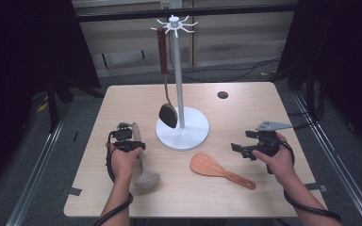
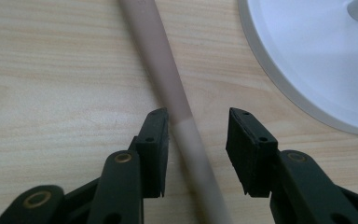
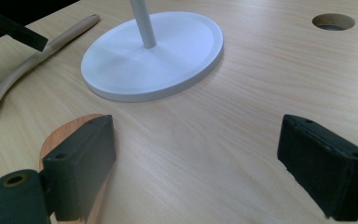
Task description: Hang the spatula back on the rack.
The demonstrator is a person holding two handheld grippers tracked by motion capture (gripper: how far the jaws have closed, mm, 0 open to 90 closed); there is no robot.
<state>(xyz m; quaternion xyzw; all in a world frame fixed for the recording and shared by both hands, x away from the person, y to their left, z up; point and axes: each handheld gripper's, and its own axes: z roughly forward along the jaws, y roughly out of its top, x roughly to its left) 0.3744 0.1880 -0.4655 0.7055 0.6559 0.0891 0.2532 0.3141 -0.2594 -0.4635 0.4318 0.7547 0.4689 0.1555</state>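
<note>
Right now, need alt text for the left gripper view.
The left gripper straddles the beige handle of a ladle lying on the wooden table; its black fingers are open, a gap showing on the right side. The white stand base fills the upper right corner.

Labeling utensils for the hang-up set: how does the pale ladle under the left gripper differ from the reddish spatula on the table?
The ladle is pale beige with a deep bowl; the spatula is reddish-brown wood with a flat blade. The ladle's handle points away toward the white stand, the spatula lies slantwise, handle toward the right. The left gripper straddles the ladle's handle with a gap on one side; the open right gripper hovers beside the spatula. Both lie flat on the table.
</note>
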